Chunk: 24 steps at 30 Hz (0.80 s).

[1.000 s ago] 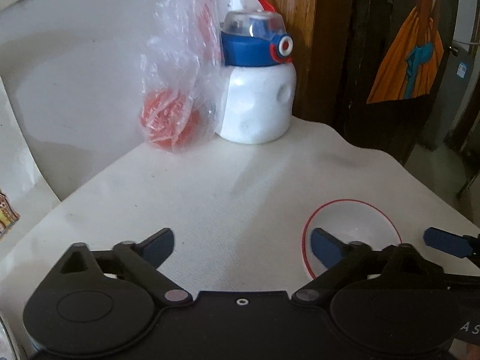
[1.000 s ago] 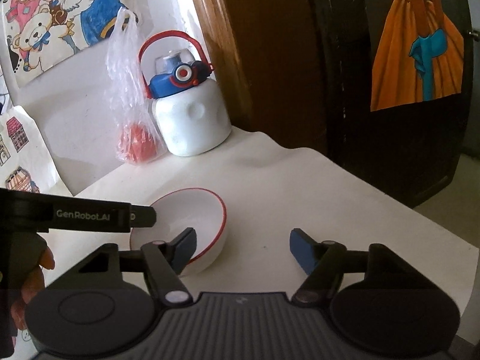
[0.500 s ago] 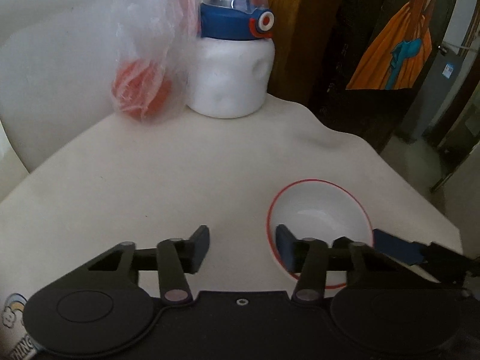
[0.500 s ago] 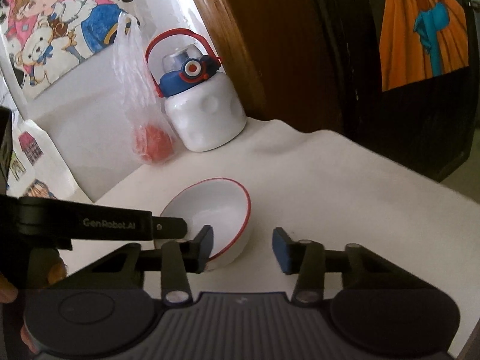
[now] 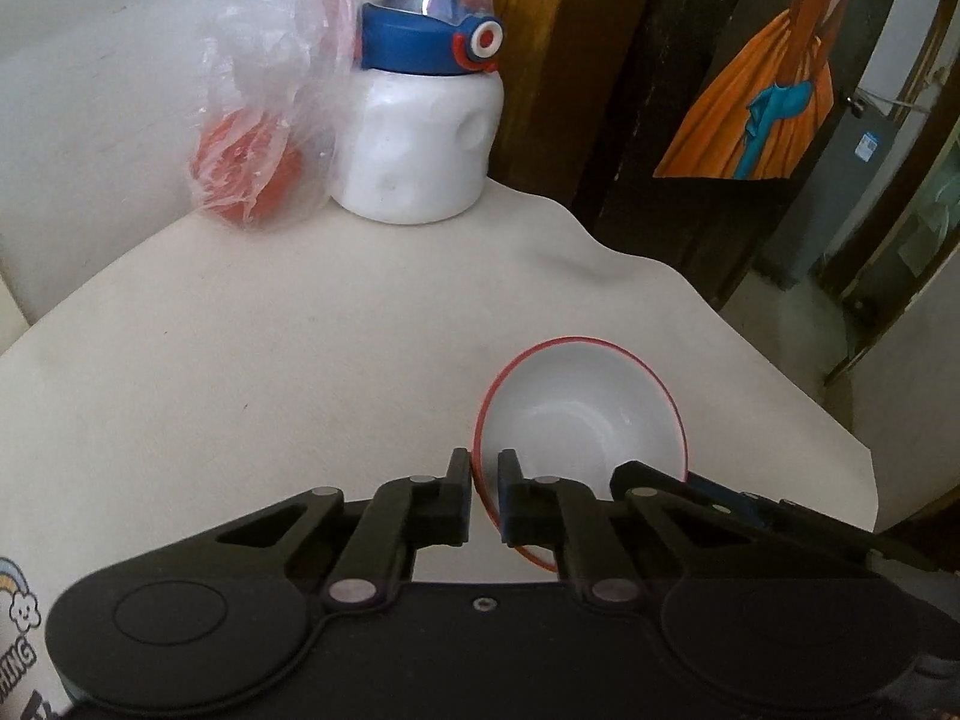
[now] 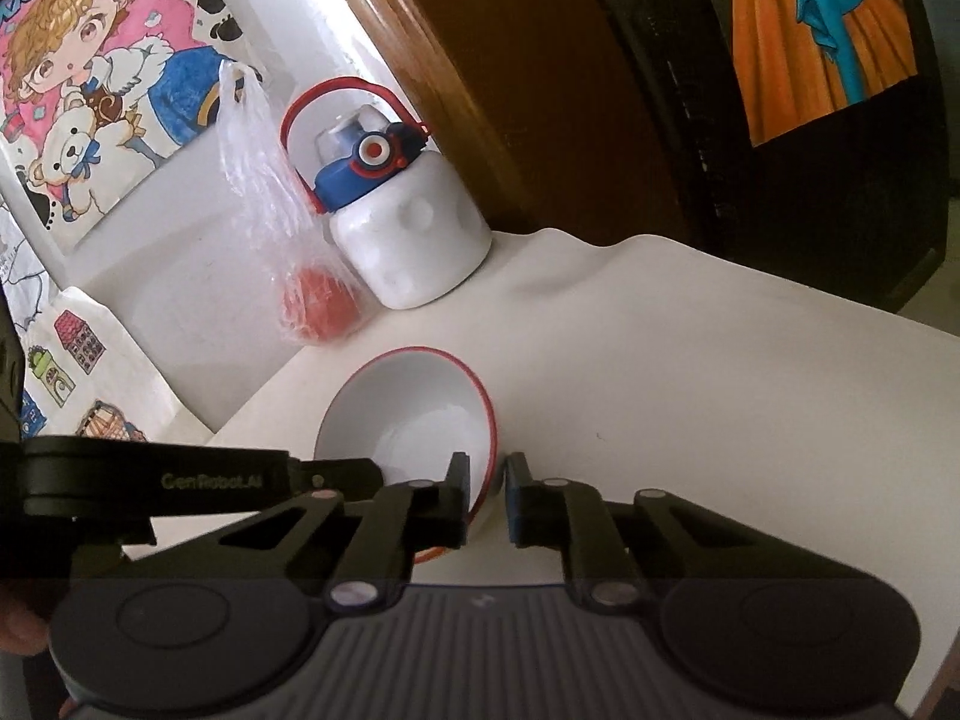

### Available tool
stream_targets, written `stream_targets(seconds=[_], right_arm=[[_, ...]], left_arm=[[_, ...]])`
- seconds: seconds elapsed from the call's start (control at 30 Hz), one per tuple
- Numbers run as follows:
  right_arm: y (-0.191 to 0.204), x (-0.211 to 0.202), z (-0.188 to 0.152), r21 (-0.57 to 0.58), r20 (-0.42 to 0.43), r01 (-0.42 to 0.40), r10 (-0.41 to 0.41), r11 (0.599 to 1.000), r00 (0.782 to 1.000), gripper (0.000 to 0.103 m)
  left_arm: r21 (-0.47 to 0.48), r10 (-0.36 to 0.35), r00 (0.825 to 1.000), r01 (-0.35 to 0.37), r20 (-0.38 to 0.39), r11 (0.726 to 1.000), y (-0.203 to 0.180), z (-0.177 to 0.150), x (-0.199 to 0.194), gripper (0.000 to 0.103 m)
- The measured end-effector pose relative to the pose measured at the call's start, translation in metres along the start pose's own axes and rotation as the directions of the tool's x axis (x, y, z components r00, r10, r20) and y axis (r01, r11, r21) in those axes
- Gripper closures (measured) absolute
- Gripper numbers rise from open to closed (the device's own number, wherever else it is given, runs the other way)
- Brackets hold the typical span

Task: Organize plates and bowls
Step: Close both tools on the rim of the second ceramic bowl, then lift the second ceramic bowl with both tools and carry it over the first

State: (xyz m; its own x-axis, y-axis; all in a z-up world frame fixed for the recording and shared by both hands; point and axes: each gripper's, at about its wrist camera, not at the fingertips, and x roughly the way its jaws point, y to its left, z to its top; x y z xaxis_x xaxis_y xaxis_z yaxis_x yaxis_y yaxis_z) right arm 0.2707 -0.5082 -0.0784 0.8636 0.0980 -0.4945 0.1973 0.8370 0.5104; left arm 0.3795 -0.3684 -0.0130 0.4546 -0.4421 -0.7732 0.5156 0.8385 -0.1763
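On a white-covered bench (image 5: 252, 372), a white bowl (image 5: 585, 408) with a red rim sat tilted, its rim pinched on one side by the left hand-held gripper (image 5: 483, 495) and on the opposite side by the right hand-held gripper (image 6: 487, 498), both jaws just closed.
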Motion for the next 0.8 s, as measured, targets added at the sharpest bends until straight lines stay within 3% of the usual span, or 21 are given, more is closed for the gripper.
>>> stream_targets(seconds=[0.3,0.8], right_arm=[[0.026,-0.032,-0.004,-0.02,0.016,-0.023,0.024,1.0,1.0,0.092],[0.126,-0.11,-0.027,-0.149,0.017,-0.13,0.134,0.98,0.991,0.092]], left_arm=[[-0.008,-0.001,1.0,0.001,0.029,1.0,-0.001,-0.011,-0.039,0.096],[-0.046,0.019,0.987,-0.011,0.159,0.999,0.024,-0.053,-0.174,0.096]])
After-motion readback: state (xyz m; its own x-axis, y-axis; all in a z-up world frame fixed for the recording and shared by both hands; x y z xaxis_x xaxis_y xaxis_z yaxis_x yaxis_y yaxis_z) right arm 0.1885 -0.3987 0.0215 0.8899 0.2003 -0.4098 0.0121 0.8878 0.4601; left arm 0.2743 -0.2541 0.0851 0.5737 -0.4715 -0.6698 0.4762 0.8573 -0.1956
